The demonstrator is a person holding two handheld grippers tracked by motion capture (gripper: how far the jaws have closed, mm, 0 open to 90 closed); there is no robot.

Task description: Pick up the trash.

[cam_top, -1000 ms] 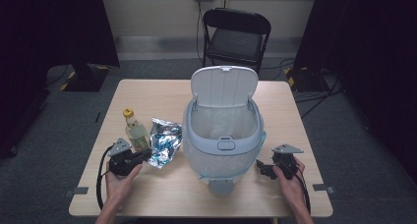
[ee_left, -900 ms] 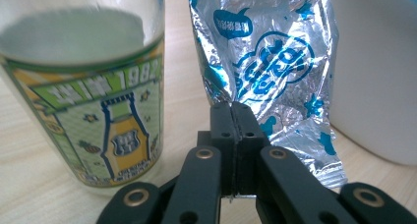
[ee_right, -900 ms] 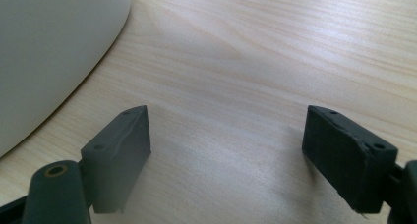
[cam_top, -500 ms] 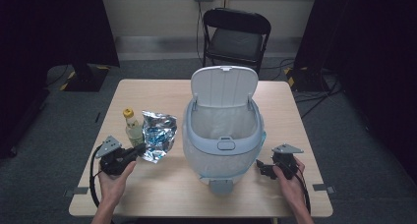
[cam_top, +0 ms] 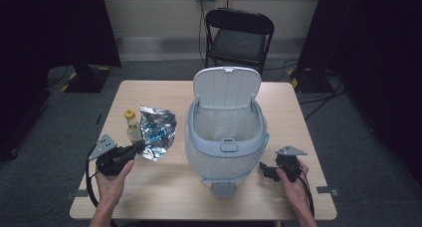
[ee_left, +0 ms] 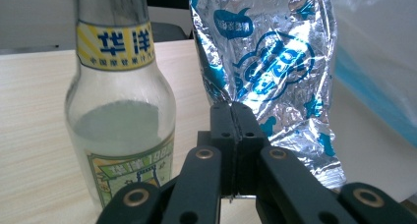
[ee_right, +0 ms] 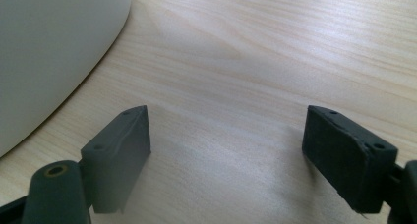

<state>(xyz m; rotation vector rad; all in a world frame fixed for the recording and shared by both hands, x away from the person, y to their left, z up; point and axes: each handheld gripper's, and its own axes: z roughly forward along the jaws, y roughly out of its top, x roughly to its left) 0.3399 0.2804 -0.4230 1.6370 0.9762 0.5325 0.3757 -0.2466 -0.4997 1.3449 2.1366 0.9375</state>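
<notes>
A crinkled silver-and-blue foil snack bag (cam_top: 157, 131) stands on the wooden table (cam_top: 164, 187) just left of a white bin (cam_top: 191, 137) whose lid (cam_top: 227, 87) is up. A glass bottle (cam_top: 132, 126) with a yellow cap and label stands against the bag's left side. My left gripper (cam_top: 137, 147) is shut on the bag's lower left corner. In the left gripper view the jaws meet at the foil bag's (ee_left: 275, 62) bottom edge, with the bottle (ee_left: 120, 121) close on the left. My right gripper (cam_top: 263, 170) rests open on the table right of the bin, jaws wide apart (ee_right: 226, 126) over bare wood.
The bin holds a thin plastic liner (cam_top: 226, 122) and its wall (ee_right: 49, 52) curves close to the right gripper's left jaw. A black folding chair (cam_top: 239, 38) stands beyond the table's far edge. Dark floor surrounds the table.
My left gripper has drawn back to the left and the foil bag has shifted left and up with it, now overlapping the bottle. The right gripper has stayed put.
</notes>
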